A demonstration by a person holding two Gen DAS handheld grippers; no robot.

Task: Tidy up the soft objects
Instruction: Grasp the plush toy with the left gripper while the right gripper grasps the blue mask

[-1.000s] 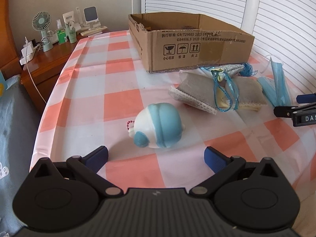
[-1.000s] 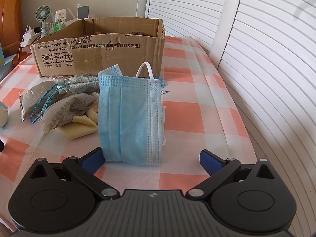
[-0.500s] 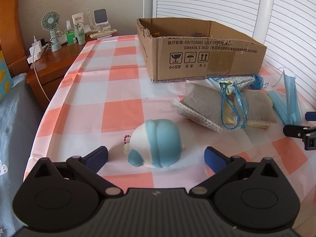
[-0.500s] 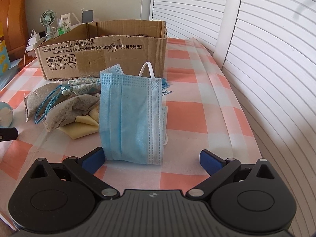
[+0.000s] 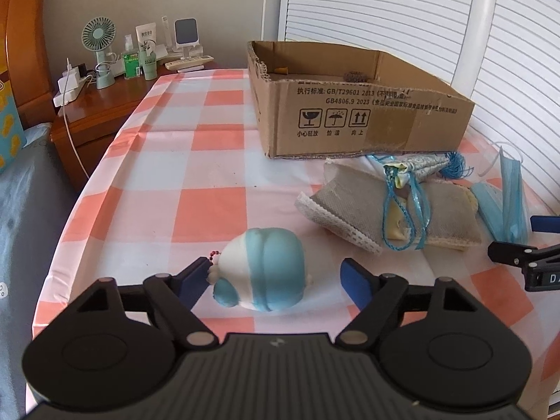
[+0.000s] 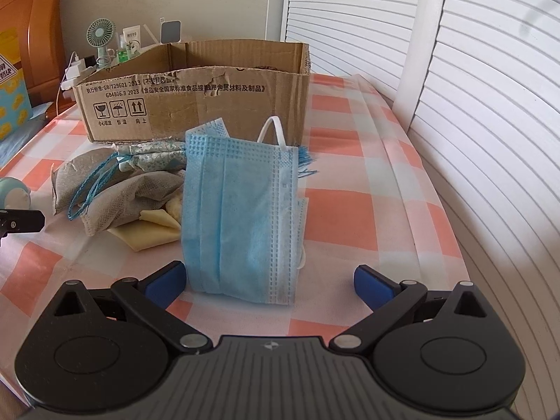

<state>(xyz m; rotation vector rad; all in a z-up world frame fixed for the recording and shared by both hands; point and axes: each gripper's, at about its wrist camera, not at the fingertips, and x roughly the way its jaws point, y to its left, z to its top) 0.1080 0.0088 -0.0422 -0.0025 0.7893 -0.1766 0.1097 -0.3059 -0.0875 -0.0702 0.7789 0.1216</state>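
Now left gripper fingers closing around blue-white plush toy, right pad clear. Right gripper fingers wide, face mask between, untouched. Cardboard box at 12 o'clock; checked surface free at 11.

Box sits at the back of the table; pile of cloths right in front of it; mask to the right of the pile, touching it; plush toy nearer, off to the left; nightstand with fan beyond the table's left edge.
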